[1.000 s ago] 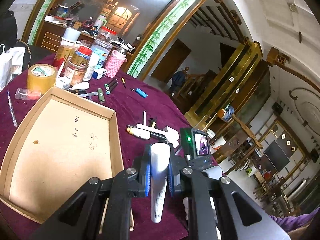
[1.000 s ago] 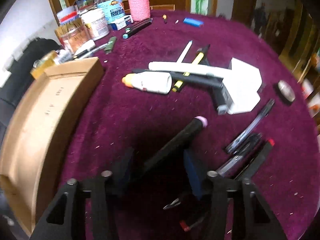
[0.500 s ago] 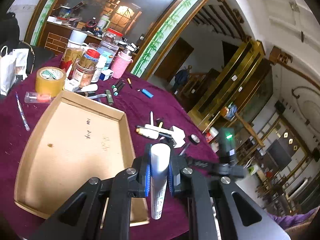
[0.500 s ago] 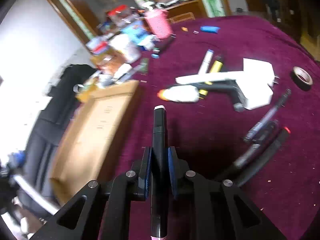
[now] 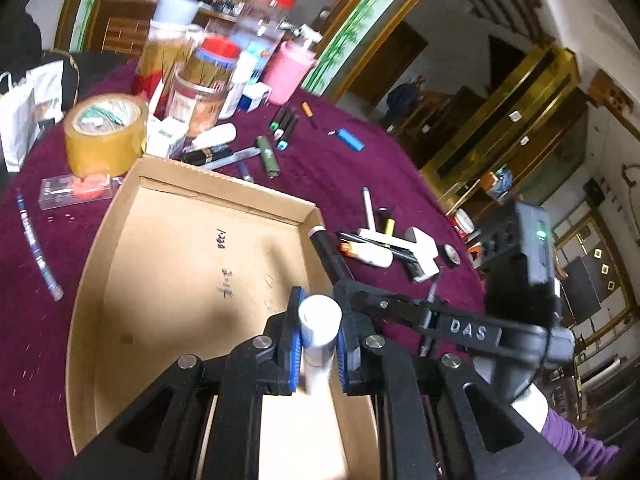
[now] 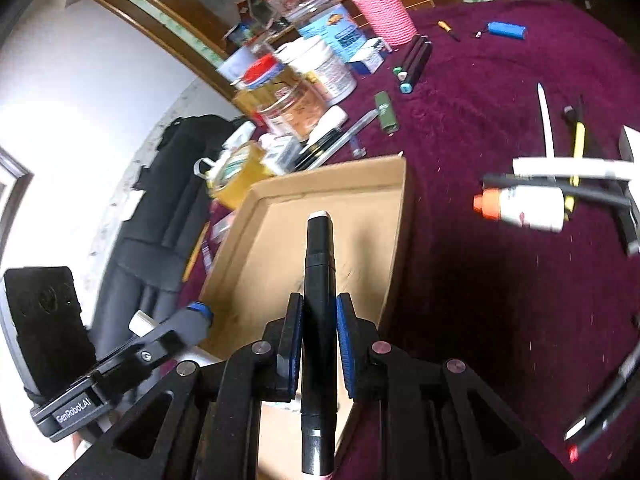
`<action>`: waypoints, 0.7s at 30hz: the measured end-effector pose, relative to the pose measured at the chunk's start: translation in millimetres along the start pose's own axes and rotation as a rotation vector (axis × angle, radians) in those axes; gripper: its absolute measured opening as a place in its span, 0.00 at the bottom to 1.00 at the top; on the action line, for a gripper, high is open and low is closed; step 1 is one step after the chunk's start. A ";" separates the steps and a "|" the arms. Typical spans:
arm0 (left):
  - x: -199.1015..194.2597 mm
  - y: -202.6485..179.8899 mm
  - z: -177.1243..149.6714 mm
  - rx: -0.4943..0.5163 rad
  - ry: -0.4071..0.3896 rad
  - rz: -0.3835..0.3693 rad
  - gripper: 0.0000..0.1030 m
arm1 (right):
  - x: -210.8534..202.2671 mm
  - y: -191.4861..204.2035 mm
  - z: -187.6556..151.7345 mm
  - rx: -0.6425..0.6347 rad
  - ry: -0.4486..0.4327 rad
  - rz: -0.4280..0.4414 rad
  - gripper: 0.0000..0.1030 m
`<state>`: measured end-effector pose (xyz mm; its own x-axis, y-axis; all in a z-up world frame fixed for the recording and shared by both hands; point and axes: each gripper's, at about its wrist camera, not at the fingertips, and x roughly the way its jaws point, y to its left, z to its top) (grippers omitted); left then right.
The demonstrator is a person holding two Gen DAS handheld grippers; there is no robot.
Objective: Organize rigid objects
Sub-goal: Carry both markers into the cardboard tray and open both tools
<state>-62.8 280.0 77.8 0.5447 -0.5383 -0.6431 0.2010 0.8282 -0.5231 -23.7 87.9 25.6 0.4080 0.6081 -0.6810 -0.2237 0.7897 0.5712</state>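
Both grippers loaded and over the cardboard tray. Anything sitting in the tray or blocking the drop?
Nothing visible blocks it. The cardboard tray floor shows only pen marks. The left gripper holds the white tube above the tray's near end, and the right gripper holds the black marker over its right side. The two grippers are close together.

Left claw (image 5: pixel 318 346) clamped tight, right claw (image 6: pixel 318 346) clamped tight, both tilted downward

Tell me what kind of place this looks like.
Probably a lived-in home, in a dining or living area. A table with a maroon cloth is cluttered with jars, pens and a tape roll, beside a wooden sideboard and ornate gilded woodwork.
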 end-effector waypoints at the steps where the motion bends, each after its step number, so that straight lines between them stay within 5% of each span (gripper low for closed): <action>1: 7.4 3.5 5.2 -0.015 0.010 -0.003 0.13 | 4.5 -0.3 4.6 -0.004 -0.009 -0.024 0.17; 16: 100.1 19.2 40.4 -0.089 0.141 0.056 0.13 | 31.2 -16.7 27.0 0.012 -0.026 -0.106 0.18; 18: 102.1 22.2 40.0 -0.098 0.141 0.070 0.16 | 32.3 -12.4 28.0 -0.019 -0.033 -0.133 0.18; 21: 98.8 31.6 39.5 -0.135 0.128 0.074 0.36 | 31.0 -12.5 28.0 -0.023 -0.043 -0.141 0.18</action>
<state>29.6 259.2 19.8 0.4438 -0.4992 -0.7442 0.0485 0.8426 -0.5363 16.5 94.7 10.1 0.4740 0.4873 -0.7334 -0.1815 0.8691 0.4602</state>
